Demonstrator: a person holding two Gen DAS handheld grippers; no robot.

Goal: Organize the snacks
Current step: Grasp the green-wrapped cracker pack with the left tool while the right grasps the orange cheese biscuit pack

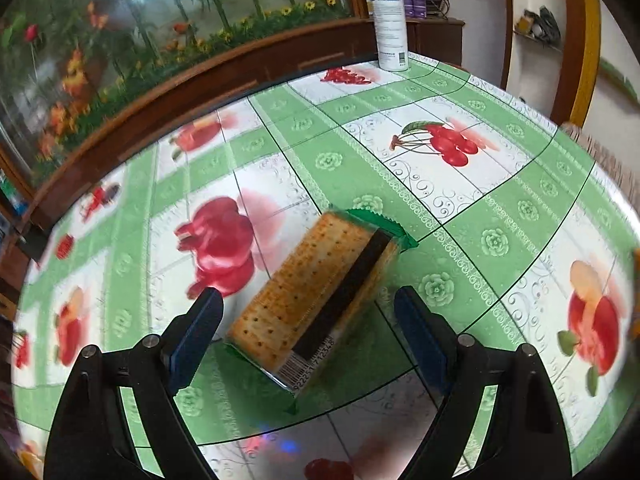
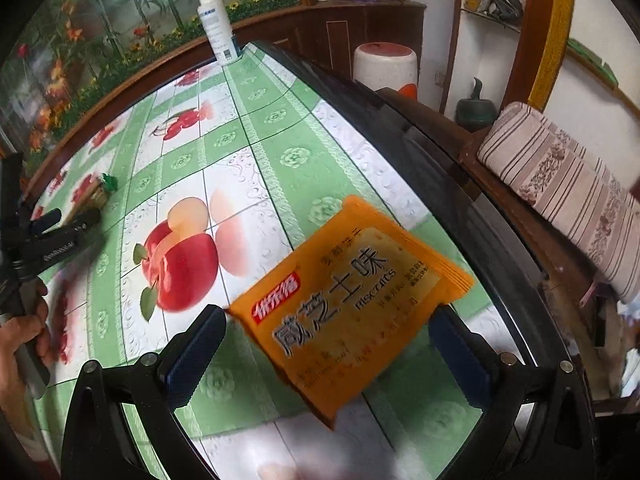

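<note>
A green-wrapped cracker packet (image 1: 316, 300) with a printed biscuit and a barcode lies on the table between the fingers of my left gripper (image 1: 310, 300). The jaws stand wide and clear of its sides. It also shows far left in the right wrist view (image 2: 94, 192), beside the left gripper (image 2: 64, 224). My right gripper (image 2: 328, 320) holds an orange biscuit packet (image 2: 344, 304) with Chinese lettering; both pads touch its edges and it sits tilted above the table.
A glass-topped table with a green fruit-print cloth (image 1: 460, 240) carries a white spray bottle (image 1: 390, 20) at its far edge. A wooden cabinet with flowers stands behind. A striped cushion (image 2: 560, 184) and a white stool (image 2: 384, 68) lie beyond the right table edge.
</note>
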